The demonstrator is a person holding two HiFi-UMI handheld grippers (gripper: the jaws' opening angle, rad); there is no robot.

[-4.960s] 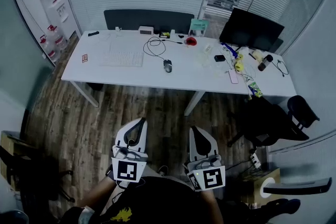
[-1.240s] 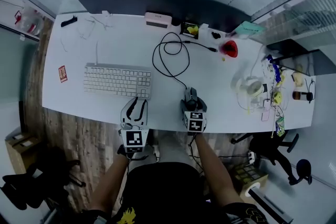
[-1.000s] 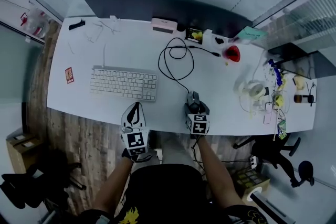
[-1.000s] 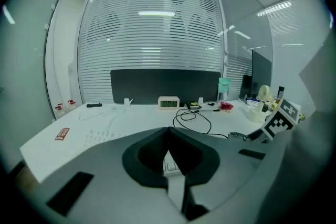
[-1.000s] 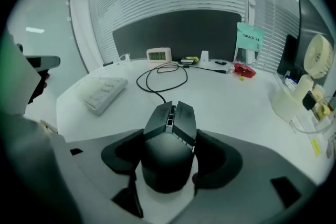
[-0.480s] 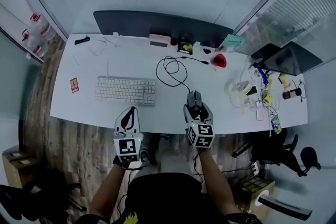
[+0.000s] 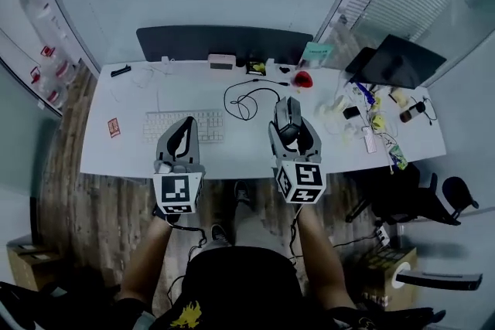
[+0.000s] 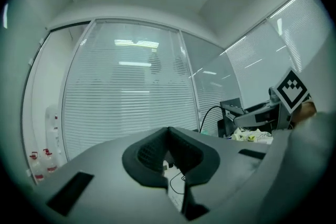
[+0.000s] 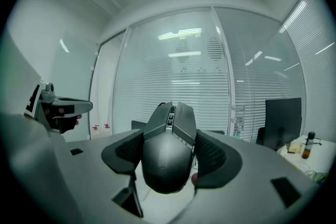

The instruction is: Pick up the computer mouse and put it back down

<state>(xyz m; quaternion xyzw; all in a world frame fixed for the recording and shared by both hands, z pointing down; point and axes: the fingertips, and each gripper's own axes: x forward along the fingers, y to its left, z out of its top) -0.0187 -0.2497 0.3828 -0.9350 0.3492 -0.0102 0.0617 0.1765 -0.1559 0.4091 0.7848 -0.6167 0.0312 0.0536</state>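
Right gripper (image 7: 291, 127) pinches the wired computer mouse (image 7: 286, 113) by its flanks, holding it level above the white desk's (image 7: 124, 154) near edge for set-down; left gripper (image 7: 186, 127), claw pressed together, hangs empty alongside.

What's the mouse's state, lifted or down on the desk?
Lifted: the mouse is clamped in the right gripper, clear above the desk.

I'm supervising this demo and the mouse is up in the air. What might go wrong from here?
1. The mouse is pinched only at its rounded sides by the right gripper, well above the desk; it may slip and drop.
2. Its cable lies looped on the desk; lifting further might pull it taut and tug the mouse loose.
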